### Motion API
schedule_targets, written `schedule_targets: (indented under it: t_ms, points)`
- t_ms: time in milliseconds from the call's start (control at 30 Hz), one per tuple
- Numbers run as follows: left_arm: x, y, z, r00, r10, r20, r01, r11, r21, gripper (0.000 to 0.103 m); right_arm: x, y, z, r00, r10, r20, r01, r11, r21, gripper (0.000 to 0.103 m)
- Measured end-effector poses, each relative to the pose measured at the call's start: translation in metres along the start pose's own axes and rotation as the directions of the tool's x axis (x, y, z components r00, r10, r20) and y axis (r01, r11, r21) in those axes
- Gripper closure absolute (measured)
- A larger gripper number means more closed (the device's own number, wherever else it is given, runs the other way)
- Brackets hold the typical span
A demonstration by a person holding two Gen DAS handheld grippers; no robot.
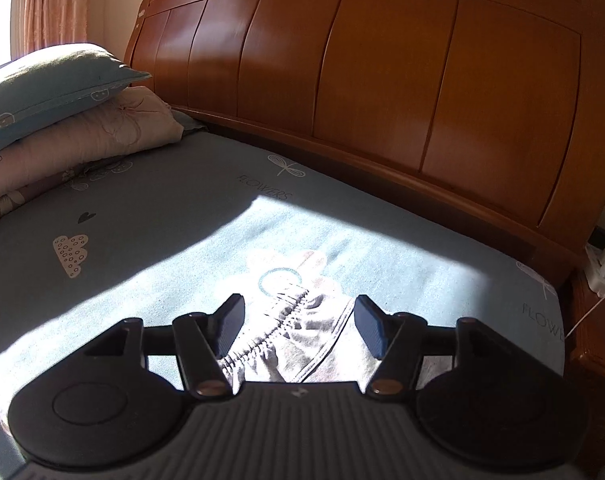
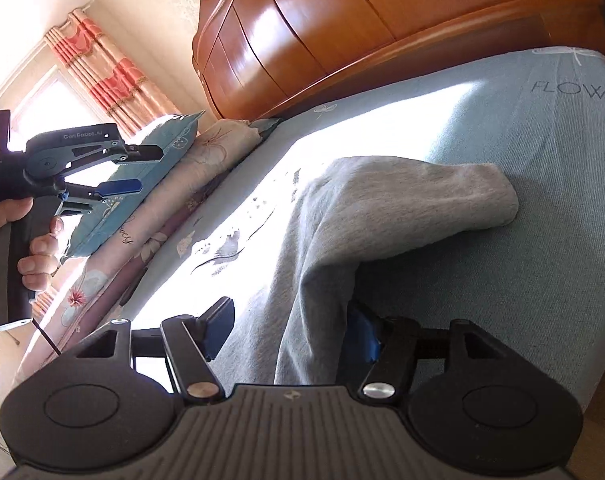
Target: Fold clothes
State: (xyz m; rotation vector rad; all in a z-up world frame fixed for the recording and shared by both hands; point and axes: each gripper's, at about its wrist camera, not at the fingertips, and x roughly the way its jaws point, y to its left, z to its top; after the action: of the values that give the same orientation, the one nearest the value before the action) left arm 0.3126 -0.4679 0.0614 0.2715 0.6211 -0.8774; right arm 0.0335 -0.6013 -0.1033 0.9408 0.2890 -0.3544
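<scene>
Plainly "FLOWERS" on bedsheet point(image 1: 142, 208), "GenRobot.AI" on left gripper point(image 2: 136, 168).

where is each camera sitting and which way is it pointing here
Left wrist: sits on the left gripper, low over the bed sheet, facing the wooden headboard; its open fingers frame a grey garment.
Right wrist: sits on the right gripper, looking along the bed toward the pillows and curtain; it shows the left gripper held in a hand.
Shared: garment, sheet, headboard, pillows.
</scene>
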Motion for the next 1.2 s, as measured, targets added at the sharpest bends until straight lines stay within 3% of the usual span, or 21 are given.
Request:
schedule_targets:
  t_ms: [133,267,333,467,600,700,767,867,1033,1133,1200]
  points:
    - [-0.009,-0.025,-0.046,0.997,-0.070,-0.028,0.073,0.991,0.109,0.035,-0.009,-0.037,0.010,0.996,0.078,-0.037,-0.068,0.976,0.209,0.025]
    - [-0.026,-0.053,-0.096,0.989,-0.146,-0.034,0.149,0.971,0.185,0.034,-0.013,-0.083,0.022,0.989,0.150,-0.003,-0.132,0.879,0.458,0.024]
    - [-0.034,-0.070,-0.118,0.985,-0.174,-0.015,0.172,0.954,0.245,0.030,-0.010,-0.103,0.029,0.980,0.196,0.032,-0.180,0.804,0.567,0.023]
    - [-0.043,-0.110,-0.150,0.982,-0.188,0.016,0.162,0.884,0.439,0.029,-0.004,-0.112,0.044,0.989,0.135,0.060,-0.143,0.770,0.622,0.023]
    - [-0.044,-0.136,-0.167,0.978,-0.207,0.006,0.169,0.815,0.555,0.029,0.006,-0.108,0.051,0.995,0.075,0.072,-0.103,0.795,0.598,0.026]
    - [-0.041,-0.143,-0.170,0.977,-0.213,0.011,0.166,0.794,0.585,0.029,0.009,-0.104,0.052,0.997,0.017,0.072,-0.053,0.842,0.537,0.045]
    - [-0.037,-0.142,-0.168,0.976,-0.216,0.000,0.177,0.800,0.573,0.029,0.011,-0.102,0.052,0.997,-0.024,0.073,-0.015,0.871,0.490,0.072]
    - [-0.031,-0.137,-0.167,0.975,-0.220,-0.021,0.196,0.819,0.539,0.029,0.011,-0.097,0.058,0.993,-0.075,0.092,0.032,0.917,0.398,0.087]
    - [-0.023,-0.128,-0.165,0.975,-0.217,-0.049,0.214,0.850,0.481,0.029,0.005,-0.076,0.079,0.984,-0.112,0.141,0.084,0.979,0.185,0.093]
    - [-0.016,-0.124,-0.165,0.970,-0.220,-0.101,0.242,0.864,0.443,0.029,0.004,-0.064,0.087,0.979,-0.137,0.151,0.128,0.989,0.073,0.093]
    - [-0.010,-0.120,-0.166,0.963,-0.222,-0.156,0.268,0.871,0.412,0.026,0.008,-0.066,0.085,0.974,-0.181,0.135,0.175,0.983,0.057,0.092]
